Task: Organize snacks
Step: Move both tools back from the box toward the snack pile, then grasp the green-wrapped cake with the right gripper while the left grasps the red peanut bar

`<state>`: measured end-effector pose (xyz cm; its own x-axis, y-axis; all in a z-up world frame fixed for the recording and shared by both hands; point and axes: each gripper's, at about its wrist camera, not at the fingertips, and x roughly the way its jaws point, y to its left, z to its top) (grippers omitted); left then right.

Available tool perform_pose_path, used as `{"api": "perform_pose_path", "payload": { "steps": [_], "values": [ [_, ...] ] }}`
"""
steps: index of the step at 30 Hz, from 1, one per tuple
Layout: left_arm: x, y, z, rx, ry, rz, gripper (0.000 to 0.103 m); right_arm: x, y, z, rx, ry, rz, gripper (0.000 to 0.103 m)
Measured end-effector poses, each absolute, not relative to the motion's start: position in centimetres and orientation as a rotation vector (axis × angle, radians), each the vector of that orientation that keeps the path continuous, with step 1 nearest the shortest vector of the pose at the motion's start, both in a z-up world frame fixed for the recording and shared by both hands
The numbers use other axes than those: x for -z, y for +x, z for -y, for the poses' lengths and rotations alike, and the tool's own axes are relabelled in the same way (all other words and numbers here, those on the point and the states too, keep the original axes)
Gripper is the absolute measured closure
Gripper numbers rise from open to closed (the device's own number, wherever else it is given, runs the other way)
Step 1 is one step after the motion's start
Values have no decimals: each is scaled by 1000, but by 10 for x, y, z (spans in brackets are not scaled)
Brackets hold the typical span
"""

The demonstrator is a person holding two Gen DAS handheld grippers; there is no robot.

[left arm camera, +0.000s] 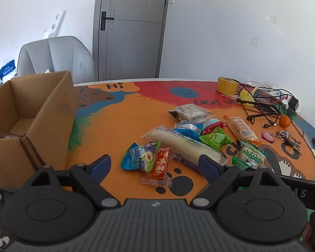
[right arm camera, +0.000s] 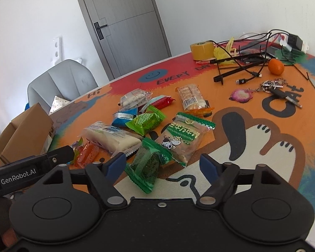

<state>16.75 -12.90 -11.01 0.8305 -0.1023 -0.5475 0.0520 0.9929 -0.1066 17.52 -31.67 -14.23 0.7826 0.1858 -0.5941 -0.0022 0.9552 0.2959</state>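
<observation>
Several snack packets lie in a loose pile on the colourful table mat (left arm camera: 119, 126). In the left wrist view my left gripper (left arm camera: 155, 163) is open and empty, just above a blue packet (left arm camera: 131, 156) and an orange candy packet (left arm camera: 160, 164), with a long white cake packet (left arm camera: 182, 147) by its right finger. An open cardboard box (left arm camera: 31, 113) stands to its left. In the right wrist view my right gripper (right arm camera: 162, 164) is open and empty over a dark green packet (right arm camera: 150, 164); a cow-print packet (right arm camera: 182, 138) lies just beyond. The box (right arm camera: 25, 134) shows at far left.
A yellow tape roll (left arm camera: 226, 86), tangled black cables and a stand (left arm camera: 260, 105), an orange fruit (left arm camera: 285, 120), keys (left arm camera: 287, 136) and a pink tag (left arm camera: 267, 136) sit at the table's far right. A grey chair (left arm camera: 56, 56) and a door stand behind.
</observation>
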Motion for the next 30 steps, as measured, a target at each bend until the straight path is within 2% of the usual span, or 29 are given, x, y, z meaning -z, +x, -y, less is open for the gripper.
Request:
{"api": "perform_pose_path", "payload": {
  "steps": [7,10,18,30],
  "values": [
    [123,179,131,117,-125,-629,55,153,188,315,-108,329,-680,37],
    [125,180,133,138,-126,-631,60,155,191,312,-110,326,-684,41],
    [123,185,139,175,-144,-611,69,158,191,313,-118,328,-683,43],
    [136,203,134,87,-120,-634,69,157,190,314,-110,321,-687,45]
  ]
}}
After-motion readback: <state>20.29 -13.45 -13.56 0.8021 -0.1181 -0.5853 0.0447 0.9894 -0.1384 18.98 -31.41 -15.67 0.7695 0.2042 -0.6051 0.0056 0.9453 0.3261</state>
